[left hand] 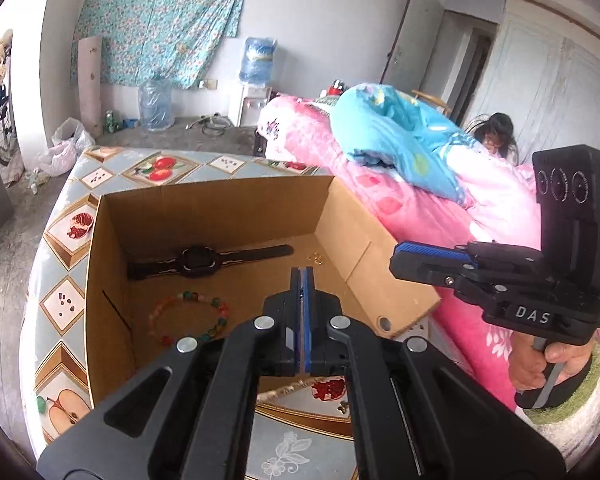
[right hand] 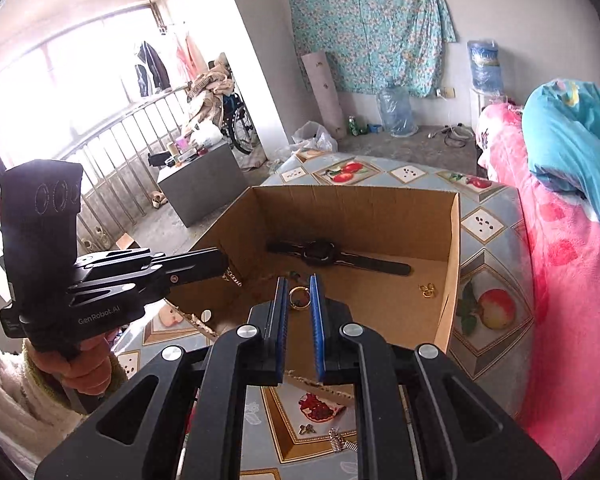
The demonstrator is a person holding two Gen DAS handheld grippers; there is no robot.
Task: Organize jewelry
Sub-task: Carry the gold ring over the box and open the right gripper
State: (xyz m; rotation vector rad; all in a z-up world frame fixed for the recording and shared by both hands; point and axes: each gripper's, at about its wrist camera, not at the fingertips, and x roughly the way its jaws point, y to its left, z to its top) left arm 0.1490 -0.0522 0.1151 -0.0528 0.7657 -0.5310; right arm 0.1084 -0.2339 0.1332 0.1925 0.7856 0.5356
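Left tool (left hand: 302, 276): jaws pressed fully together, blue pads meeting, nothing between them. It hangs above the open cardboard box (left hand: 220, 204), touching nothing.

Right tool (right hand: 299, 292): jaws a narrow gap apart, and a gold ring (right hand: 299, 297) sits in that gap. Whether the pads pinch the ring or it merely shows through from the box floor behind, cannot tell. In the left wrist view this tool (left hand: 404, 258) is seen side-on over the box's right edge, carried by a hand (left hand: 540, 364) in a fuzzy sleeve.

Jewelry: a black watch (left hand: 198, 261) lies flat and stretched out near the back wall of the box. A bracelet (left hand: 192, 314) of mixed coloured beads lies in a loop on the box floor, nearer the camera, apart from the watch. A small cluster of gold pieces (left hand: 315, 258), likely earrings, sits by the right wall. A gold chain (right hand: 233, 278) shows at the box's left wall, beside the left tool's tip.

The box stands on a surface (left hand: 72, 304) covered with a fruit-patterned cloth; small pieces lie on the cloth (right hand: 320, 432) outside the box, too blurred to name. A bed with pink bedding (left hand: 400, 200) adjoins.
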